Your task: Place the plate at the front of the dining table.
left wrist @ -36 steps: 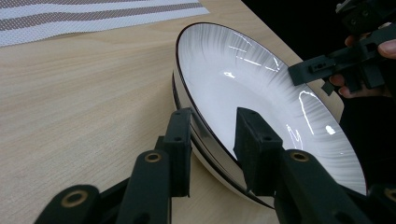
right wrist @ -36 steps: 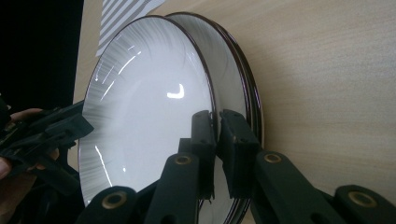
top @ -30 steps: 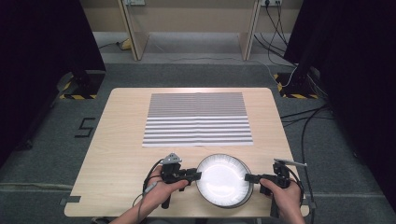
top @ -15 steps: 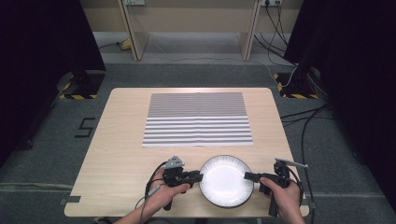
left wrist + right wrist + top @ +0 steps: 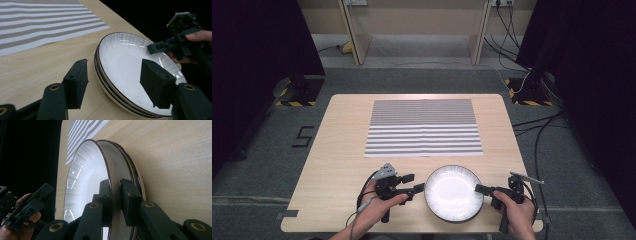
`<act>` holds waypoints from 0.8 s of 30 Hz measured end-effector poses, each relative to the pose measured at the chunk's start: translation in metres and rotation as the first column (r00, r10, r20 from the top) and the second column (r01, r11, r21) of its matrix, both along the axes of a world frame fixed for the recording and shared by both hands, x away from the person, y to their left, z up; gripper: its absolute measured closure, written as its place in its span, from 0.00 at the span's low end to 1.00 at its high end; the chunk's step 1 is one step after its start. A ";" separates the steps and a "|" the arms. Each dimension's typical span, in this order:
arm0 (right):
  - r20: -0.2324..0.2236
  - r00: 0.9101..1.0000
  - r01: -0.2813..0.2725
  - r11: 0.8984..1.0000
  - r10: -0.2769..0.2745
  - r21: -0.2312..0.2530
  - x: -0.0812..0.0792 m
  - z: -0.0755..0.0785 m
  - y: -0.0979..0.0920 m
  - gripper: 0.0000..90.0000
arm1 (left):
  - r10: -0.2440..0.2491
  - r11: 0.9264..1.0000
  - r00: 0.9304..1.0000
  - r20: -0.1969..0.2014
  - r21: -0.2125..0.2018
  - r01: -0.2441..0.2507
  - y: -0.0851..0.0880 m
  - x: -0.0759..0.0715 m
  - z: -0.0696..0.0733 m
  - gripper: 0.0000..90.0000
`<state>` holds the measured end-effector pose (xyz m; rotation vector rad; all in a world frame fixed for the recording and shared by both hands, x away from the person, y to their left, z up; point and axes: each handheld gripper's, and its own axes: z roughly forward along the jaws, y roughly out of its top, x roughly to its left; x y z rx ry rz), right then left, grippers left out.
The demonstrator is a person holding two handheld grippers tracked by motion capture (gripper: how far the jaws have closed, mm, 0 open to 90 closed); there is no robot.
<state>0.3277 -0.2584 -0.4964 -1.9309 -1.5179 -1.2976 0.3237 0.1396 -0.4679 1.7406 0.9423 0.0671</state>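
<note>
A stack of white plates (image 5: 454, 192) with dark rims lies near the table's front edge. My left gripper (image 5: 413, 183) is just left of the stack, and its jaws have just been opening. In the left gripper view the gripper (image 5: 116, 75) stands open, with the plates' (image 5: 130, 62) near rim ahead of the pads and untouched. My right gripper (image 5: 480, 189) reaches in from the right, its jaws having just been closing. In the right gripper view the gripper (image 5: 116, 195) has its pads on either side of the top plate's (image 5: 85, 177) rim, pressing on it.
A grey-and-white striped placemat (image 5: 423, 127) lies flat in the middle of the wooden table (image 5: 337, 150). Dark curtains stand to both sides, and cables run over the floor at the right. The table's front edge is close behind both hands.
The left gripper's jaws were shut at the plates' left rim and now stand wide open. The right gripper's jaws have narrowed on the right rim. The plates lie where they were.
</note>
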 end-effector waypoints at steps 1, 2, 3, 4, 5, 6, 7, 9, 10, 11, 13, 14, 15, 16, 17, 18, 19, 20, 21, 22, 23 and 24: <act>-0.003 1.000 0.005 1.000 -0.004 0.011 -0.001 0.000 -0.001 0.88 | 0.009 1.000 1.000 0.005 -0.002 -0.009 0.007 -0.002 0.003 0.40; -0.002 1.000 0.006 1.000 -0.006 0.011 -0.001 0.000 -0.001 0.88 | 0.013 1.000 1.000 0.008 -0.003 -0.013 0.010 -0.003 0.004 0.39; 0.000 1.000 0.006 1.000 -0.006 0.012 -0.001 0.000 -0.002 0.87 | 0.016 1.000 1.000 0.006 -0.006 -0.016 0.013 -0.003 0.004 0.38; 0.000 1.000 0.006 1.000 -0.006 0.012 -0.001 0.000 -0.002 0.87 | 0.016 1.000 1.000 0.006 -0.006 -0.016 0.013 -0.003 0.004 0.38; 0.004 1.000 0.013 1.000 -0.013 0.012 -0.002 0.000 -0.002 0.87 | 0.033 0.999 0.999 0.009 -0.009 -0.032 0.019 -0.004 0.005 0.38; 0.008 1.000 0.015 1.000 -0.015 0.008 -0.002 0.000 -0.002 0.87 | 0.039 0.999 0.999 0.011 -0.010 -0.039 0.022 -0.004 0.005 0.38; 0.008 1.000 0.018 1.000 -0.018 0.008 -0.002 0.000 -0.002 0.87 | 0.046 0.999 0.999 0.010 -0.013 -0.046 0.024 -0.005 0.004 0.38; 0.007 1.000 0.017 1.000 -0.017 0.010 -0.003 0.000 -0.003 0.87 | 0.052 0.999 0.999 0.010 -0.012 -0.052 0.026 -0.005 0.004 0.38; 0.010 1.000 0.017 1.000 -0.017 0.012 -0.003 0.000 -0.003 0.87 | 0.058 0.998 0.998 0.012 -0.011 -0.057 0.030 -0.006 0.004 0.38; 0.009 1.000 0.018 1.000 -0.019 0.019 -0.003 0.000 -0.003 0.87 | 0.062 0.998 0.998 0.012 -0.013 -0.061 0.031 -0.006 0.004 0.38; 0.007 1.000 0.023 0.999 -0.023 0.032 -0.004 0.000 -0.003 0.87 | 0.065 0.998 0.998 0.013 -0.004 -0.065 0.034 -0.006 0.003 0.38; 0.005 1.000 0.030 0.999 -0.030 0.040 -0.004 0.001 -0.003 0.87 | 0.069 0.998 0.998 0.015 -0.003 -0.069 0.035 -0.006 0.003 0.38; 0.010 0.999 0.031 0.999 -0.032 0.043 -0.005 0.002 -0.003 0.86 | 0.071 0.997 0.997 0.018 -0.001 -0.071 0.036 -0.006 0.003 0.38; 0.010 0.999 0.031 0.999 -0.032 0.043 -0.005 0.002 -0.003 0.86 | 0.071 0.997 0.997 0.018 -0.001 -0.071 0.036 -0.006 0.003 0.38; 0.017 0.999 0.038 0.997 -0.039 0.061 -0.005 0.004 -0.004 0.87 | 0.077 0.997 0.997 0.016 -0.001 -0.077 0.038 -0.006 0.003 0.38; 0.022 0.999 0.036 0.997 -0.038 0.061 -0.005 0.004 -0.005 0.86 | 0.079 0.997 0.997 0.018 0.000 -0.079 0.039 -0.006 0.003 0.38; 0.018 0.999 0.043 0.996 -0.044 0.077 -0.005 0.006 -0.005 0.87 | 0.081 0.997 0.997 0.019 0.002 -0.081 0.040 -0.006 0.003 0.38; 0.026 0.999 0.046 0.996 -0.048 0.077 -0.005 0.007 -0.006 0.87 | 0.082 0.997 0.996 0.021 0.003 -0.082 0.042 -0.006 0.004 0.38; 0.029 0.998 0.047 0.996 -0.049 0.079 -0.004 0.009 -0.006 0.86 | 0.085 0.996 0.996 0.021 0.004 -0.085 0.043 -0.006 0.004 0.38; 0.027 0.998 0.048 0.995 -0.051 0.087 -0.004 0.011 -0.006 0.86 | 0.087 0.996 0.996 0.023 0.006 -0.087 0.043 -0.006 0.004 0.38; 0.037 0.998 0.048 0.996 -0.051 0.079 -0.004 0.011 -0.007 0.86 | 0.088 0.996 0.996 0.024 0.004 -0.088 0.044 -0.006 0.004 0.38; 0.035 0.998 0.052 0.995 -0.055 0.086 -0.003 0.013 -0.007 0.86 | 0.089 0.996 0.996 0.025 0.005 -0.089 0.046 -0.006 0.005 0.38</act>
